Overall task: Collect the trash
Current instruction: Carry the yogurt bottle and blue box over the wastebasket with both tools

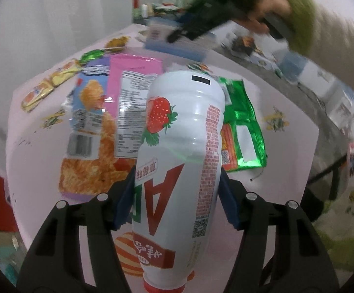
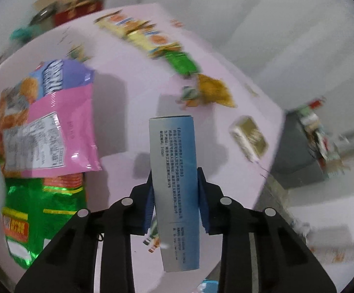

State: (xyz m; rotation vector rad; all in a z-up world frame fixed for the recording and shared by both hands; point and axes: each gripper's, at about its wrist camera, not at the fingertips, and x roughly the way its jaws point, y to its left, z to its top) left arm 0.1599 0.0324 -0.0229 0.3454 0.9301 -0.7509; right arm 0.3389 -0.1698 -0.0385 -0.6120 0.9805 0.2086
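Note:
A white drink bottle [image 1: 184, 127] with a strawberry picture and a red cap sits between the blue pads of my left gripper [image 1: 175, 183], which is shut on it, cap end toward the camera, above the pink table [image 1: 42, 151]. My right gripper [image 2: 175, 178] is shut on a narrow blue-and-white carton [image 2: 174, 146], held upright above the table [image 2: 133, 92]. In the left wrist view the right gripper's black body [image 1: 201, 22] shows blurred at the top, held by a hand in a green-cuffed sleeve [image 1: 299, 22].
Lying on the table are a pink packet [image 1: 133, 73], a purple-and-orange snack bag [image 1: 89, 122], a green foil packet [image 1: 242, 127] and yellow wrappers [image 1: 49, 85]. A gold sachet [image 2: 250, 136] and a crumpled yellow wrapper [image 2: 213, 90] lie near the far edge. A cluttered grey surface [image 2: 296, 161] stands beyond the table.

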